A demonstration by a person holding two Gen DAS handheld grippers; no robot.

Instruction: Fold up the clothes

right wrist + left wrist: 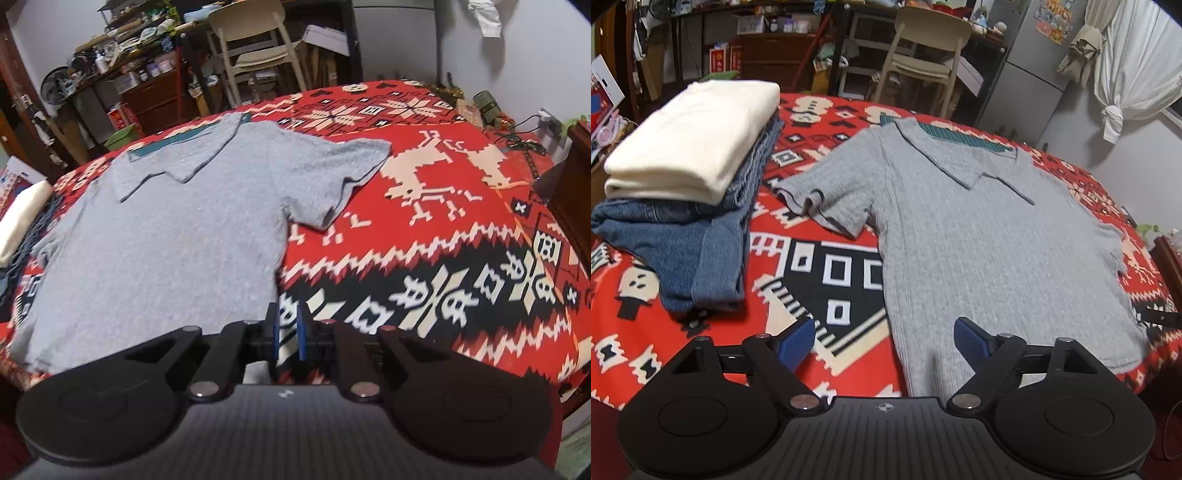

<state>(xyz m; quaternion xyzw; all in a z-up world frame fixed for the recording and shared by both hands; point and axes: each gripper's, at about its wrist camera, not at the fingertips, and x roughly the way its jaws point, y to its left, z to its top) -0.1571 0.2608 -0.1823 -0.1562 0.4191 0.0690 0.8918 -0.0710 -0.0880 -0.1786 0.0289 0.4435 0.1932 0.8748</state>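
Our left gripper [884,341] spreads its jaws wide over the grey ribbed short-sleeved shirt [979,236] (hem nearest), gripping nothing. Our right gripper [287,334] has jaws nearly closed, empty, beside the hem.

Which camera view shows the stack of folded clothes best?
The left wrist view shows it best: the stack of folded clothes is seen whole, a cream piece lying on folded denim. The right wrist view shows only its edge, cut off by the frame beside the grey shirt.
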